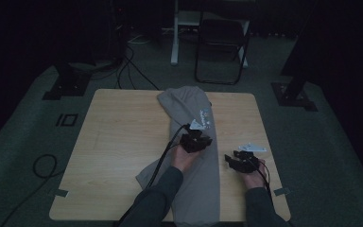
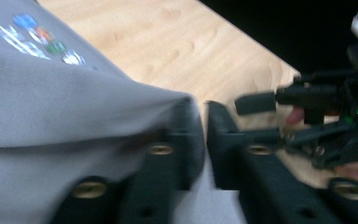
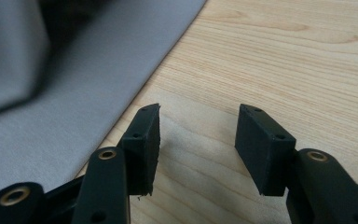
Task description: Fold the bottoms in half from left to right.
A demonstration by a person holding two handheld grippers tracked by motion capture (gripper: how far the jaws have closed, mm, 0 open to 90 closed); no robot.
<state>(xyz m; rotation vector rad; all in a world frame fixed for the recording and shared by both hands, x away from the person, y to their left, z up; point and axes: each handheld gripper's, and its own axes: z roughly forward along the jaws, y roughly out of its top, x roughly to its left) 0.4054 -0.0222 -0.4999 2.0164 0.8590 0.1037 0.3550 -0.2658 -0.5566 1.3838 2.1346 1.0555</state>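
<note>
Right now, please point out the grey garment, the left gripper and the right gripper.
grey garment (image 1: 189, 101): high view, upper folded part.
left gripper (image 1: 199, 140): high view, between its jaw tips.
right gripper (image 3: 198, 149): right gripper view, gap between its open jaws.

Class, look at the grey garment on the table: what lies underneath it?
The grey garment lies on the wooden table, whose bare top shows on both sides. Anything else beneath the cloth is covered and cannot be seen.

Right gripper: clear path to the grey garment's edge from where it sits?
Probably yes. The right gripper stands open over bare table, with the grey garment edge just beside its jaw and nothing between them.
</note>
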